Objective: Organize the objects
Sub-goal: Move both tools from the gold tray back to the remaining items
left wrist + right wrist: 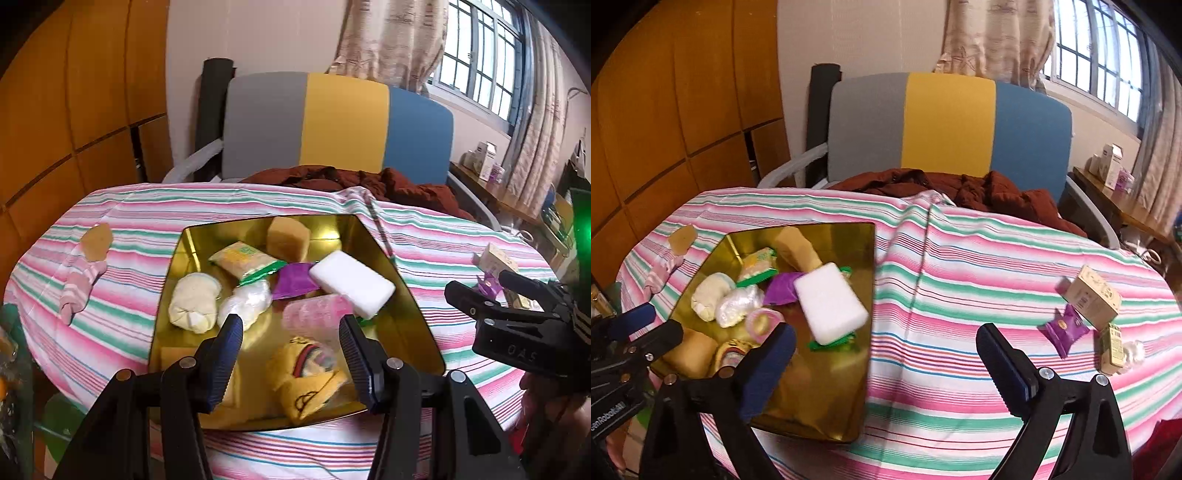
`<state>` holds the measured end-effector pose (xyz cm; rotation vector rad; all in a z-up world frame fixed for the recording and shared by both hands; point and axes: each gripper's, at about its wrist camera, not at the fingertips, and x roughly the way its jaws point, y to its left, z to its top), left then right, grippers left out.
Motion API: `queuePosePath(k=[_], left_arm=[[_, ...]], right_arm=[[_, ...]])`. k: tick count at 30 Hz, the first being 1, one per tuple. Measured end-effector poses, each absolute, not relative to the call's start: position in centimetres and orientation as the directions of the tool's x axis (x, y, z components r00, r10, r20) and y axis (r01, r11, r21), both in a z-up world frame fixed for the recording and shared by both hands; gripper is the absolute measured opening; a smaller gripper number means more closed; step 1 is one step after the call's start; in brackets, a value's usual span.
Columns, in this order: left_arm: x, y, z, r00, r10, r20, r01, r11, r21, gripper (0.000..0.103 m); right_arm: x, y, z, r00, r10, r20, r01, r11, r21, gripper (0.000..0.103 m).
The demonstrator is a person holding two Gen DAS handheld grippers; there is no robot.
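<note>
A gold metal tray on the striped tablecloth holds several items, among them a white block, a purple pouch, a cream roll and a yellow sock. My left gripper hovers over the tray's near half, open, with nothing between its blue pads. The right gripper is wide open over bare cloth just right of the tray. To its right lie a purple packet, a beige box and a small green box.
A pink striped sock and a brown piece lie left of the tray. Behind the table stands a grey, yellow and blue chair with a dark red jacket. A side table with boxes is at the right.
</note>
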<state>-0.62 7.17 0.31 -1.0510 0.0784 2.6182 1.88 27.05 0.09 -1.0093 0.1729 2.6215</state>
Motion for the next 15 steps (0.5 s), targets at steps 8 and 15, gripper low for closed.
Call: queuePosePath(k=[8,15], left_arm=[[-0.8,9.6,0.6,-0.662,0.313,-0.681,-0.379,-0.924,-0.056,0.055],[-0.9,12.7,1.0,-0.64,0.354,-0.682,-0.449,-0.892,-0.041,0.055]], right_arm=[[3.0,30.3,-0.8,-0.652,0.287,-0.702,-0.402,-0.916,-0.001,0.099],[4.4,35.1,-0.9,-0.599,0.321,-0.734,-0.479,-0.878,0.008,0.099]])
